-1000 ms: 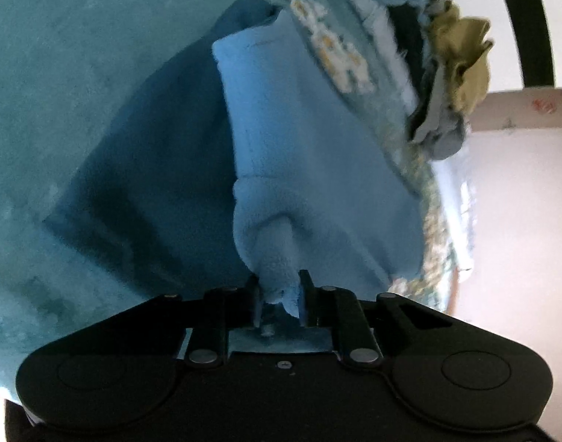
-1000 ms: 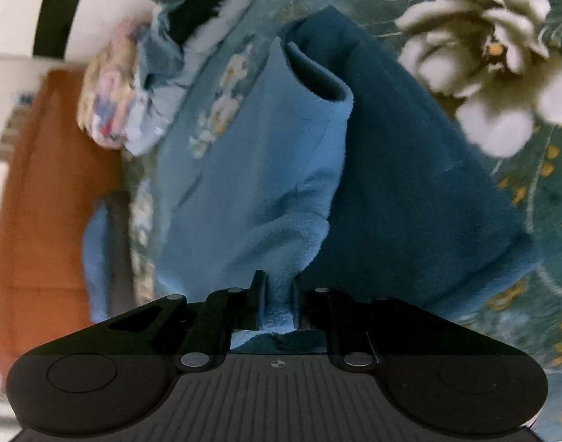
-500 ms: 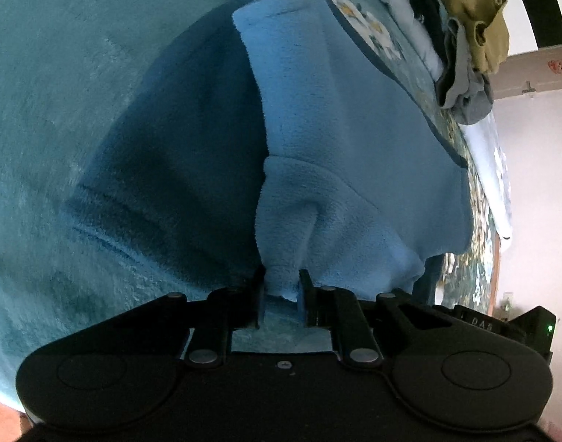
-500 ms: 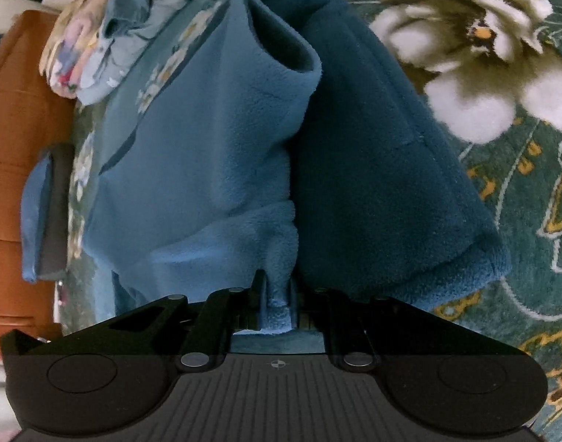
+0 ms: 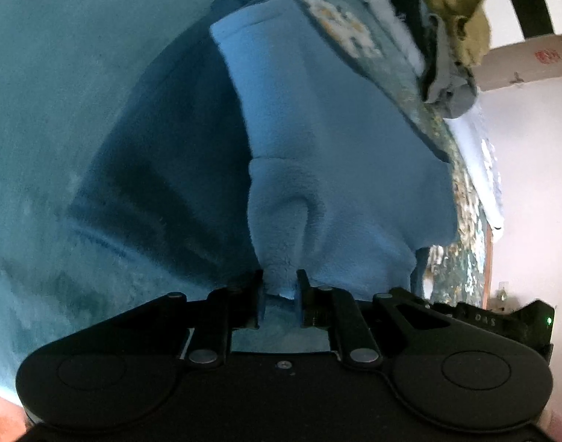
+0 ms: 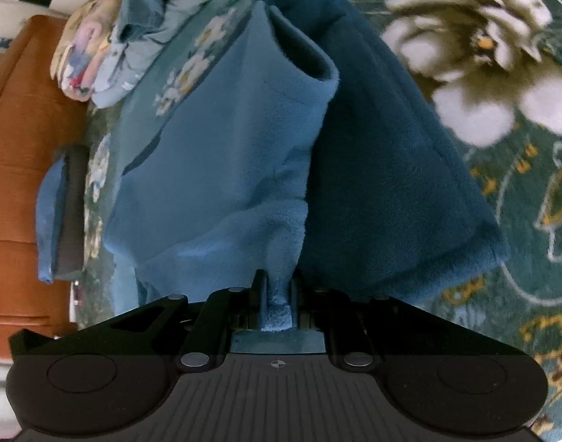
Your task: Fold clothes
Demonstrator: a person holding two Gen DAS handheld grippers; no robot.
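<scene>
A blue fleece garment [image 5: 339, 169] lies partly folded on a green floral blanket [image 6: 501, 191]. The left gripper [image 5: 280, 287] has its jaws closed on a pinch of the fleece's lighter flap; the right gripper [image 6: 279, 294] clamps another bunch of the same flap [image 6: 225, 154], which lies over the darker part of the fleece. Beyond the fleece, a heap of other clothes [image 6: 108, 48] sits on the blanket.
</scene>
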